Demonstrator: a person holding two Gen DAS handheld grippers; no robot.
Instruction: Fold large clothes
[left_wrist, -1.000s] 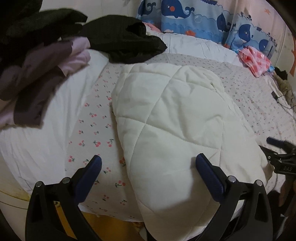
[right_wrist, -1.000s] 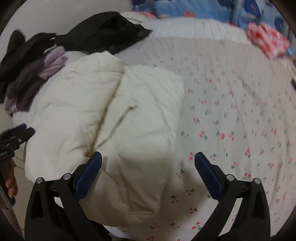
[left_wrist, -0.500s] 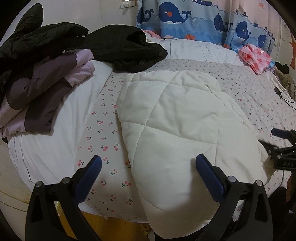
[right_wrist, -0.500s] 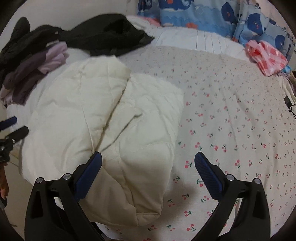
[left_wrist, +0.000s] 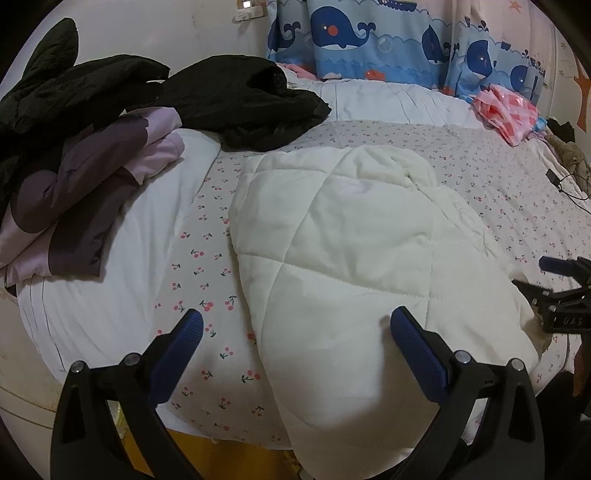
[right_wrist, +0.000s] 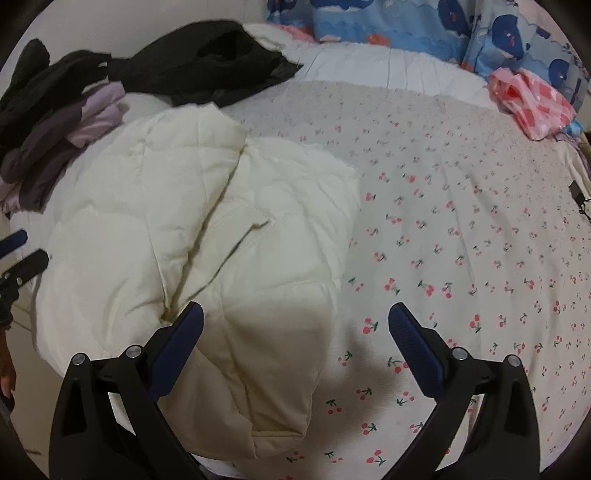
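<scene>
A cream quilted padded jacket (left_wrist: 354, 251) lies folded in a thick bundle at the near edge of the bed, hanging a little over it. The right wrist view has the same cream jacket (right_wrist: 207, 243) left of centre, with a fold line running down it. My left gripper (left_wrist: 295, 325) hovers open above the jacket's near left edge, holding nothing. My right gripper (right_wrist: 295, 317) is open above the jacket's near right corner, also with nothing in it. The right gripper (left_wrist: 565, 291) shows at the right edge of the left wrist view.
The bed has a cherry-print sheet (right_wrist: 461, 229). A black garment (left_wrist: 240, 99) and a purple and lilac garment (left_wrist: 85, 184) are piled at the far left. A pink checked cloth (left_wrist: 506, 110) lies far right. Whale-print bedding (left_wrist: 369, 37) lines the back.
Both grippers have drawn back and up from the jacket, so more of the bed and the clothes pile shows. The jacket lies as it did.
</scene>
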